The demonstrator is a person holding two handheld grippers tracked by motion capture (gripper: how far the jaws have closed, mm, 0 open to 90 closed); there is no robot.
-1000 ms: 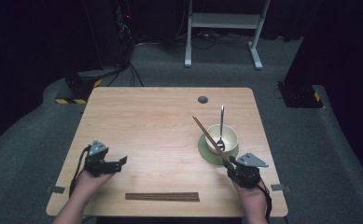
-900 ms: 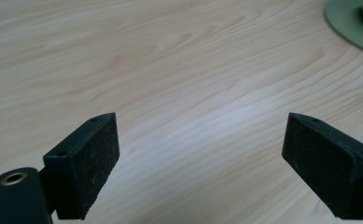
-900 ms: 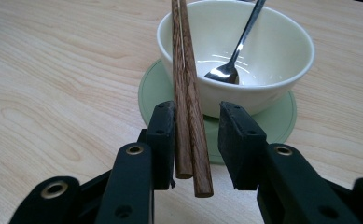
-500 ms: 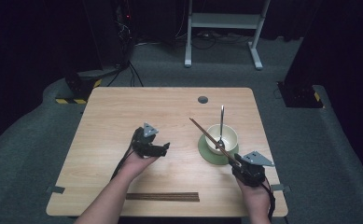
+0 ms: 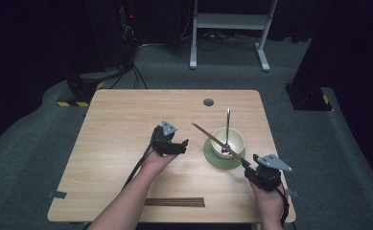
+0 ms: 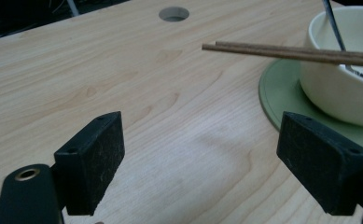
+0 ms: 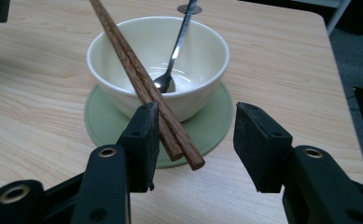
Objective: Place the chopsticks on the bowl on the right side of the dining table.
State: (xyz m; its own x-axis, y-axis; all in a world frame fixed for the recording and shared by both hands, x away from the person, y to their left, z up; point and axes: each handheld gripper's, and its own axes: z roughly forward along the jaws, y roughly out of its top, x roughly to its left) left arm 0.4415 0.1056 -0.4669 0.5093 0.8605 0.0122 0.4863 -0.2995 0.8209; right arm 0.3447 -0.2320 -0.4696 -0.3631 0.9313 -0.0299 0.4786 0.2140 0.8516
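Chopsticks (image 7: 144,86) lie across the bowl (image 7: 198,60) rim at my right gripper (image 7: 195,140), whose jaws have just been opening to release them; my left gripper (image 6: 200,163), open and empty, waits at nine o'clock to take their tips

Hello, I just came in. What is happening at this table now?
A person works at a wooden table with a gripper in each hand. A pair of chopsticks lies across the rim of a cream bowl that stands on a green saucer with a spoon inside. The right gripper has just been opening; the chopsticks' ends lie between its jaws, against one pad only. The left gripper is open above bare table, near the chopsticks' far tips.
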